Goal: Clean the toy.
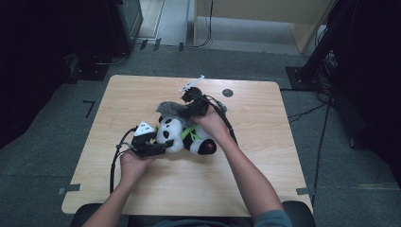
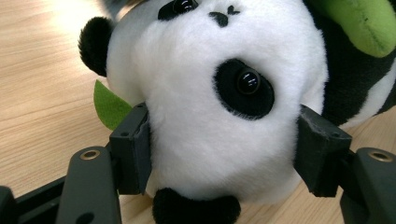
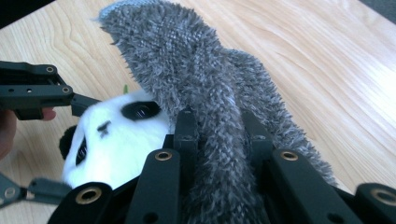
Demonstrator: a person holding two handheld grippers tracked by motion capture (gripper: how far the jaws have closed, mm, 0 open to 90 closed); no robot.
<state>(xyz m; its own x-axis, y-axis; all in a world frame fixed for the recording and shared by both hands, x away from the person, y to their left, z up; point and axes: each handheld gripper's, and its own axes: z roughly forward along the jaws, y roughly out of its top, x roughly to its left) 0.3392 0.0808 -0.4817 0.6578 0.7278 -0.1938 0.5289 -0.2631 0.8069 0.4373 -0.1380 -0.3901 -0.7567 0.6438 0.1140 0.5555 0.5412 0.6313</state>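
A black-and-white panda plush (image 1: 184, 137) with green leaves lies on its side at the middle of the wooden table (image 1: 142, 189). My left gripper (image 1: 165, 143) comes in from the left and is shut on the panda's head (image 2: 205, 116). Both pads (image 2: 133, 149) press into the white fur. My right gripper (image 1: 185, 109) is just behind the panda and is shut on a fuzzy grey cloth (image 3: 187, 60). The cloth runs up between the jaws and hangs over the panda's face (image 3: 116, 140). A finger (image 3: 42, 88) of the left gripper shows at the left of the right gripper view.
A small white stick-like piece (image 1: 191, 85) lies near the table's far edge, with a dark round hole (image 1: 227, 92) in the tabletop to its right. Cables trail from both grippers. Grey carpet surrounds the table, and dark equipment stands at the far left and right.
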